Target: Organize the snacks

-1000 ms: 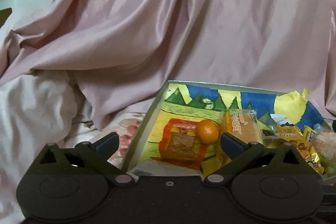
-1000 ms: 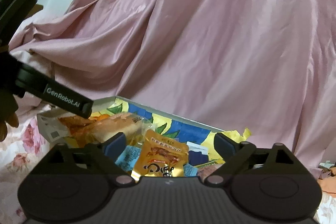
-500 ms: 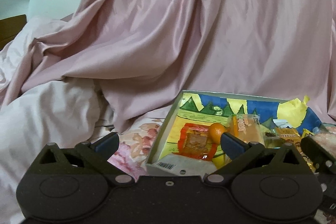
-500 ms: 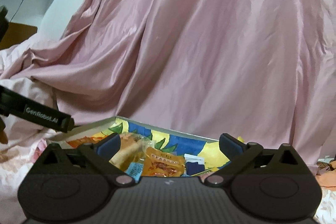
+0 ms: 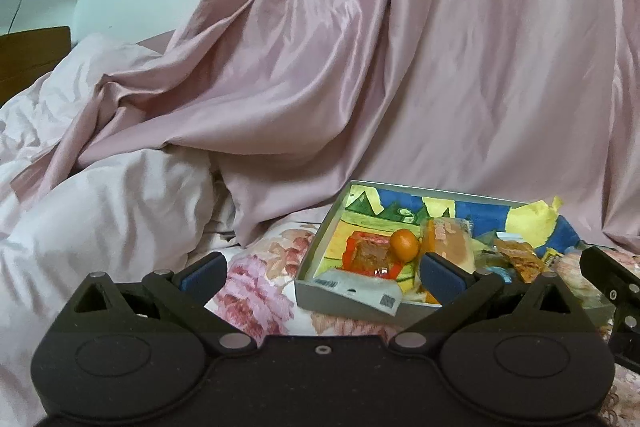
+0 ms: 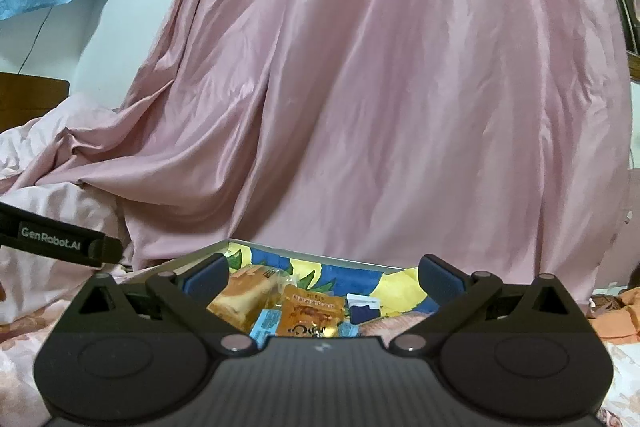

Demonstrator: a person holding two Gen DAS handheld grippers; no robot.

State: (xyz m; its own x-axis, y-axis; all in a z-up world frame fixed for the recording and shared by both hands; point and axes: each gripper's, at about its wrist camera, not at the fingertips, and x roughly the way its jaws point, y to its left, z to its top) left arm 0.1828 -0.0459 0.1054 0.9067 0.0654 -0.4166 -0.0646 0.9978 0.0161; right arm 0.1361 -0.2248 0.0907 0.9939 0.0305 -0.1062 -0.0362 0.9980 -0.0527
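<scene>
— So how far along did the snack sorting look at that moment?

— Mostly done, I'd judge. Nearly all the snacks lay inside the painted box (image 5: pixel 324 243), which sat on the flowered bedding (image 5: pixel 256 291) in front of the draped pink sheet (image 5: pixel 400 67).

— What was in it?

— At the left end of the box, an orange-wrapped square snack (image 5: pixel 370 254) with a small orange fruit (image 5: pixel 405 245) touching its right side. Just beside the fruit, a clear-wrapped cake (image 5: pixel 448 241) stood tilted. Further right, a brown-and-gold packet (image 6: pixel 310 313), small blue sachets (image 6: pixel 266 323) and a dark blue item (image 6: pixel 363 307) lay jumbled together.

— And the grippers?

— Both spread wide and carrying nothing. The left gripper (image 5: pixel 322 273) hung back from the near left corner of the box, one finger over the bedding and the other in front of the cake. The right gripper (image 6: pixel 323 277) hung over the near right side, with the packets showing between its fingers. Neither touched anything.

— Anything left to do?

— A white labelled wrapper (image 5: pixel 358 287) lay draped over the near wall of the box, half in at best, so that probably wanted tucking in. Something pale and wrapped sat near the right end of the box, but I couldn't tell whether it was inside. The heap on the right looked unsorted too; whether tidying it belonged to the job, I couldn't say
</scene>
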